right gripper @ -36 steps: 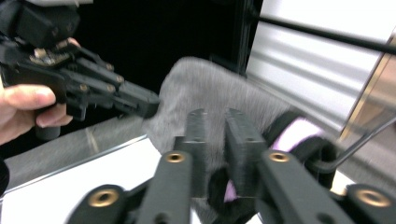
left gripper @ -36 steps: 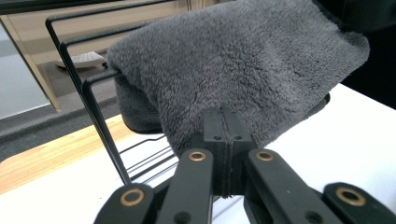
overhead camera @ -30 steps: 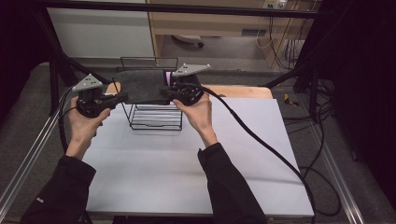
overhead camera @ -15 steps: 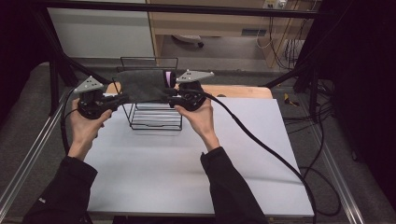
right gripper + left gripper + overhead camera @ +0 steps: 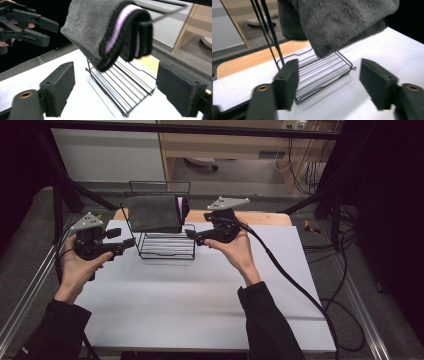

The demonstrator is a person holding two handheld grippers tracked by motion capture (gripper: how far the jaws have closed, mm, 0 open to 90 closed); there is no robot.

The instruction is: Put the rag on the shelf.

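At left, the left gripper (image 5: 120, 246) is held just beside the left end of the wire rack (image 5: 166, 246), its jaws spread wide and holding nothing. At centre, the folded grey towel (image 5: 152, 213), edged in black with a lilac stripe, hangs over the rack's upper bar above the white surface (image 5: 200, 300). At right, the right gripper (image 5: 194, 236) sits just beside the rack's right end, jaws likewise parted and empty.

Laboratory test station, white table (image 5: 200, 300) inside black metal frame (image 5: 190, 129), aluminium rails (image 5: 25, 295), loose cables (image 5: 345, 250) on grey floor, wooden cabinet (image 5: 225, 142) behind
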